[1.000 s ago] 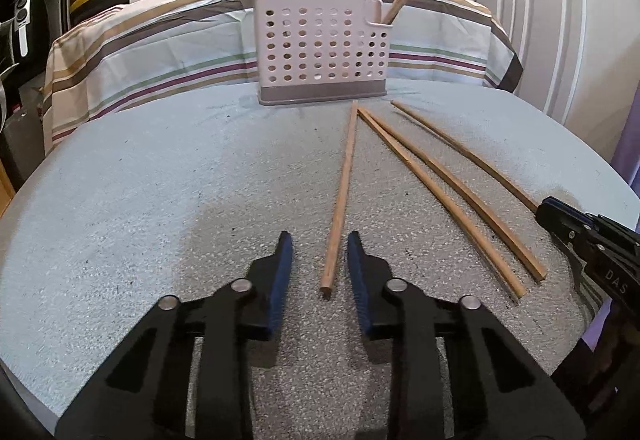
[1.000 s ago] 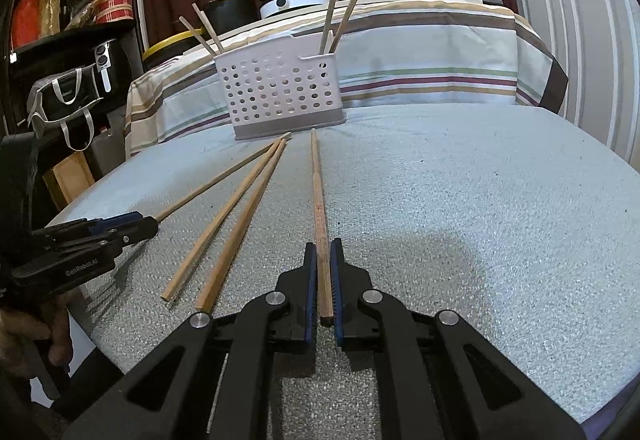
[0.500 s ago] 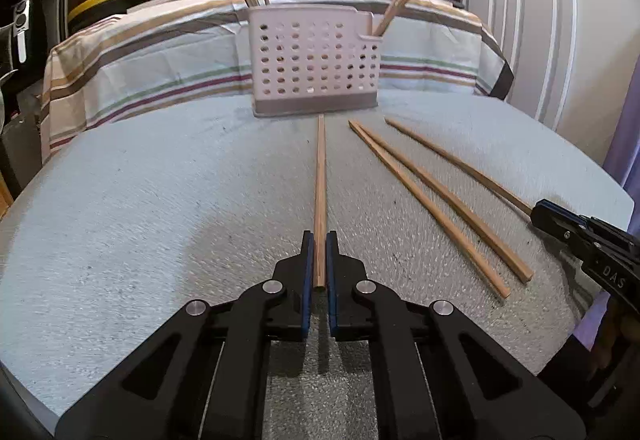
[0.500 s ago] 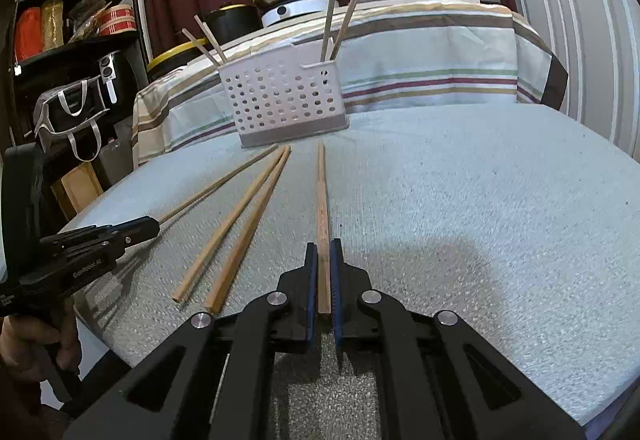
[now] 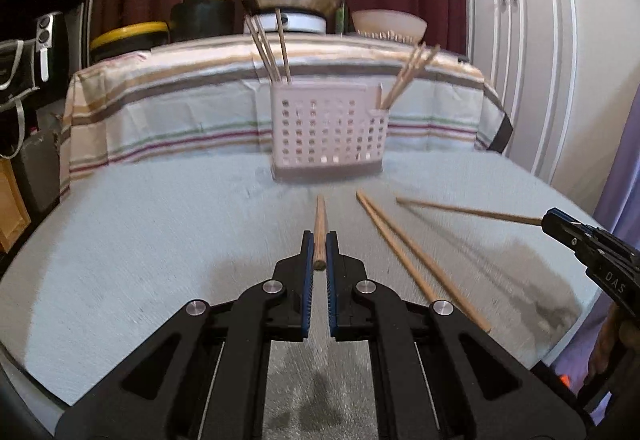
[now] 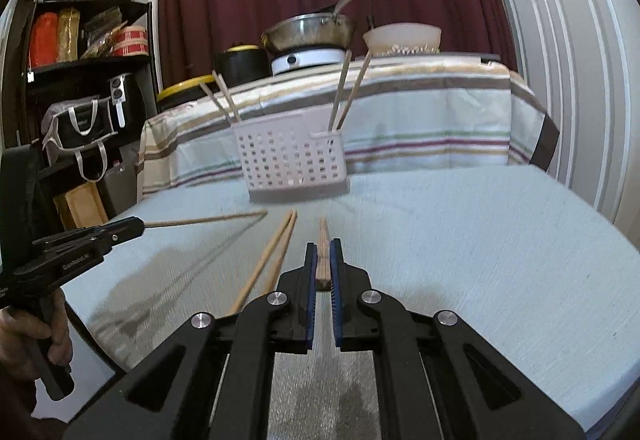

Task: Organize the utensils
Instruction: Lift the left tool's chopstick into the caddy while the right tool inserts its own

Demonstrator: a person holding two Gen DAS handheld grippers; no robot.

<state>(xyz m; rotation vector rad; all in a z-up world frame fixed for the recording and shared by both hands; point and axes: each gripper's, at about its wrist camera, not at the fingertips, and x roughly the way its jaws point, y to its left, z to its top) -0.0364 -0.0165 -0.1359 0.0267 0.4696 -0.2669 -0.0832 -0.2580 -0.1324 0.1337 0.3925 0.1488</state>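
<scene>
A perforated white utensil basket (image 5: 328,135) stands at the table's far side, with chopsticks upright in its left end (image 5: 268,47) and in its small right pocket (image 5: 404,79). My left gripper (image 5: 319,240) is shut on the near end of a wooden chopstick (image 5: 320,215), held off the table and pointing at the basket. My right gripper (image 6: 323,252) is shut on another chopstick (image 6: 323,236) in the same way. Each gripper also shows at the edge of the other's view: right gripper (image 5: 550,217), left gripper (image 6: 136,226). Two chopsticks (image 5: 400,252) still lie on the table between them.
The grey-blue padded table (image 5: 140,240) has its rounded edge close in front. Behind the basket (image 6: 292,159) stands a striped-cloth counter (image 5: 180,111) with a pan, a bowl and pots. A dark shelf (image 6: 80,39) is at the left, white cupboard doors (image 5: 520,39) at the right.
The left gripper closed on its chopstick. Both grippers then rose, lifting their chopsticks off the table and tilting them up toward the basket.
</scene>
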